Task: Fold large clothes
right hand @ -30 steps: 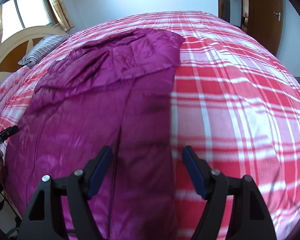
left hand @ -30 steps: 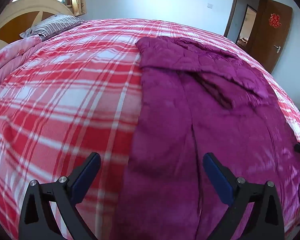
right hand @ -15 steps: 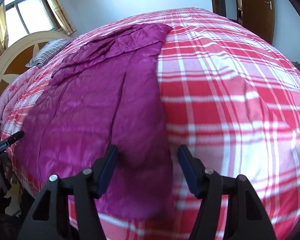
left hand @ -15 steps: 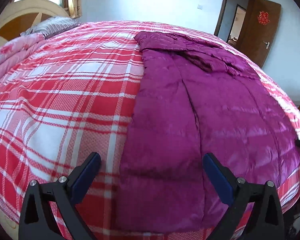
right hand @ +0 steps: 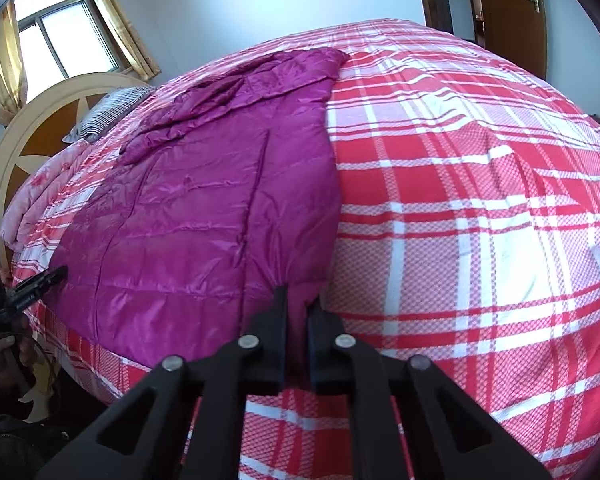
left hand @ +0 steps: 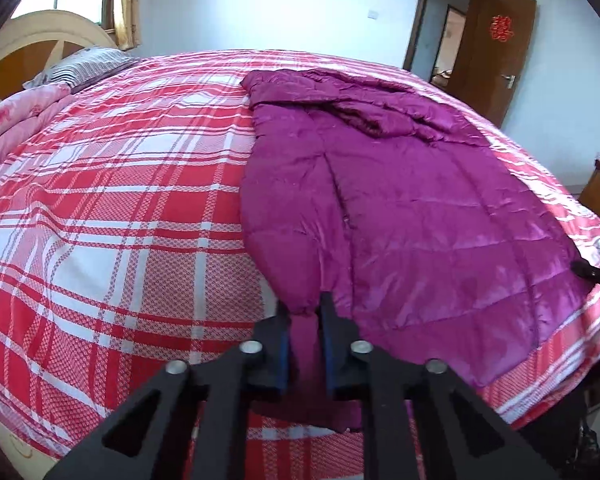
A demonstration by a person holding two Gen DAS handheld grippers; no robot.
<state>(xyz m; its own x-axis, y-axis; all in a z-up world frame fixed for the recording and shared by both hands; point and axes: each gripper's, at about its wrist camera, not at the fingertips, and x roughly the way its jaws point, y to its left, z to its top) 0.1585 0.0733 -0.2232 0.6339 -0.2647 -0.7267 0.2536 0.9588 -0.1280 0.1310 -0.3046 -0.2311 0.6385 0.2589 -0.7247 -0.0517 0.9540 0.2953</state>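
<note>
A large magenta quilted down coat [left hand: 400, 208] lies spread flat on the red and white plaid bed [left hand: 112, 208]. My left gripper [left hand: 303, 312] is shut on the coat's near left hem corner, with fabric bunched between the fingers. In the right wrist view the same coat [right hand: 204, 216] lies to the left, and my right gripper [right hand: 298, 300] is shut on its near right hem corner. The far end of the coat is rumpled, with a sleeve folded across it. The right gripper's tip shows in the left wrist view [left hand: 594, 272] and the left gripper's in the right wrist view [right hand: 36, 284].
A striped pillow [left hand: 86, 64] and a pink quilt [left hand: 12, 116] lie by the cream headboard [right hand: 56, 120] at the bed's left end. A brown door [left hand: 496, 52] stands open at the far right. The bed's near edge drops off just below both grippers.
Both grippers went from wide open over the coat's hem to shut on its two near corners. Both views pulled back toward the bed's near edge, and the fabric now bunches at the fingers.
</note>
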